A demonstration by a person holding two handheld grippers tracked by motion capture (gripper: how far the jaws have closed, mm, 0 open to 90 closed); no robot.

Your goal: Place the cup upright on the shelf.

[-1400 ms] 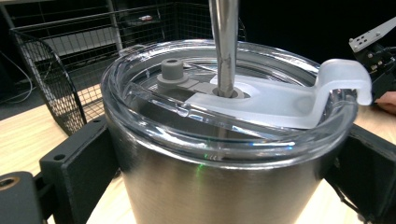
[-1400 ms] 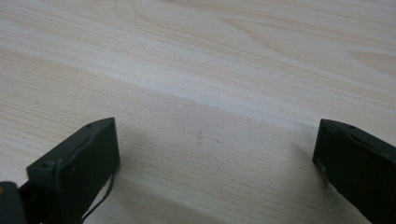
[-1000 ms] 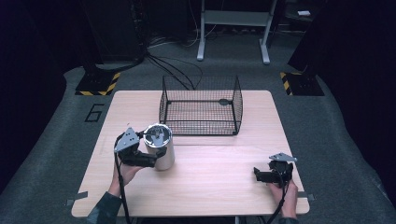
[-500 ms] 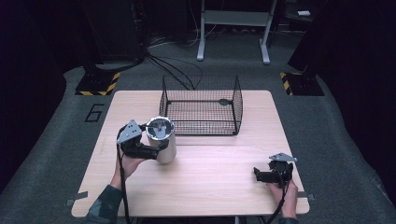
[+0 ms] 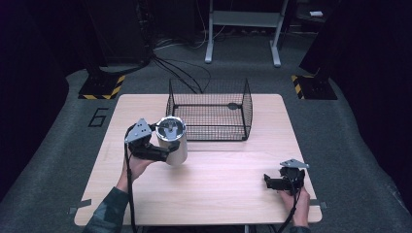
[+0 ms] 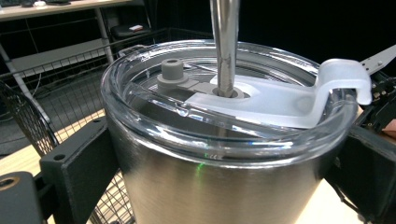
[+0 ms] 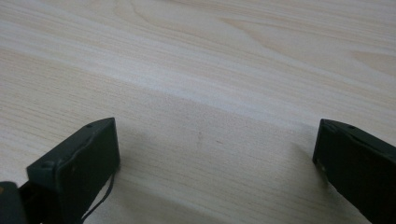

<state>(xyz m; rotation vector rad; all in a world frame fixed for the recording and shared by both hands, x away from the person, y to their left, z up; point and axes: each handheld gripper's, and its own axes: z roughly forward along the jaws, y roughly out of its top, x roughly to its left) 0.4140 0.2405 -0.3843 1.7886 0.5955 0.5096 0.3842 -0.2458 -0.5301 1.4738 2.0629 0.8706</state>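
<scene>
The steel tumbler [image 5: 172, 141], with its clear lid [image 6: 224, 100] and metal straw [image 6: 224, 44], is standing tilted at the left of the surface [image 5: 218, 189], just near the wire basket's [image 5: 209, 109] left corner. The left tool [image 5: 163, 149] is clamping the tumbler's body between its jaws. The right tool [image 5: 270, 182] is resting near the surface's near-right corner, its jaws sitting wide apart over bare wood.

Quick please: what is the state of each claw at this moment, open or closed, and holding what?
Left claw: closed on the steel tumbler, jaws on both sides of it.
Right claw: open, holding nothing, low over the table.
</scene>
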